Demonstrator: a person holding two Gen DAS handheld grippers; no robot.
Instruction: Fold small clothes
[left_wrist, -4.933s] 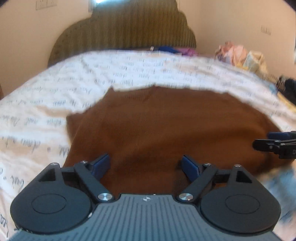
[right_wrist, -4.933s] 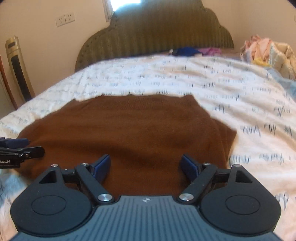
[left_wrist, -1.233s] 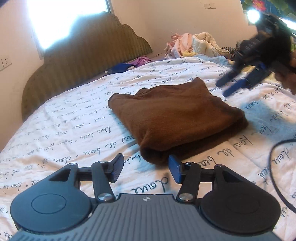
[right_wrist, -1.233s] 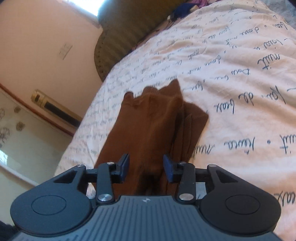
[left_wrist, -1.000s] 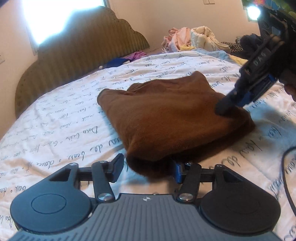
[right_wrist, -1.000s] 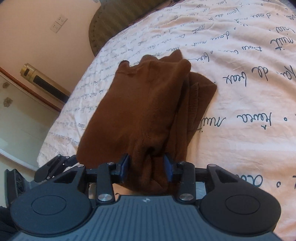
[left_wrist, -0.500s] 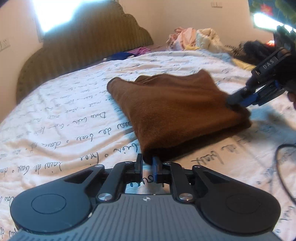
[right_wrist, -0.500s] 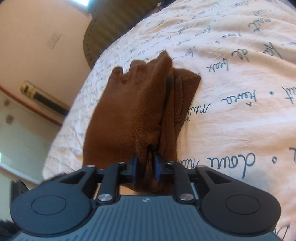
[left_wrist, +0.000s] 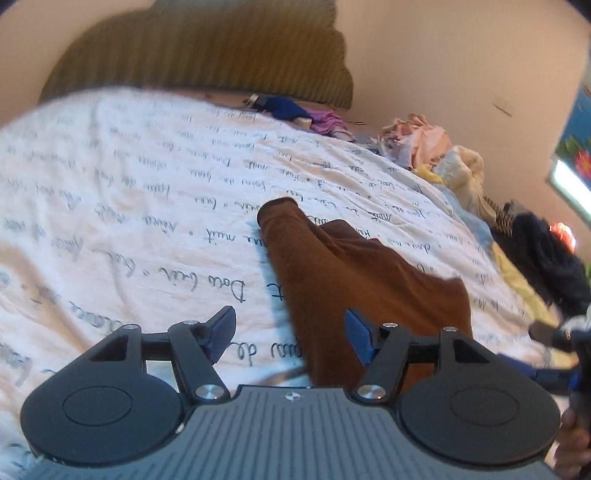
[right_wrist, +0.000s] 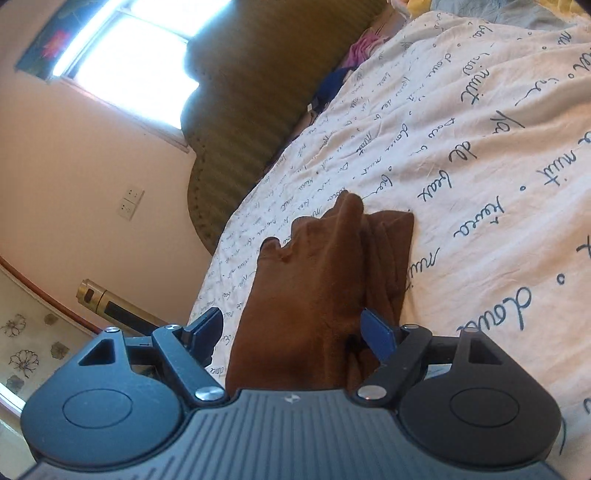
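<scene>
folded brown knit garment (left_wrist: 354, 280) lies on the script-print white bedsheet (left_wrist: 147, 206). left hand-held gripper (left_wrist: 291, 334) and right hand-held gripper (right_wrist: 291, 332) have just been opening, now spread, pinching nothing. best to lift clear without snagging the stacked edges.

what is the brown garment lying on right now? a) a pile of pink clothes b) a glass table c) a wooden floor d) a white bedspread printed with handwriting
d: the folded brown garment rests on the white bedspread covered in dark cursive writing, seen in both wrist views; the pink clothes sit apart from it, at the bed's far edge.
</scene>
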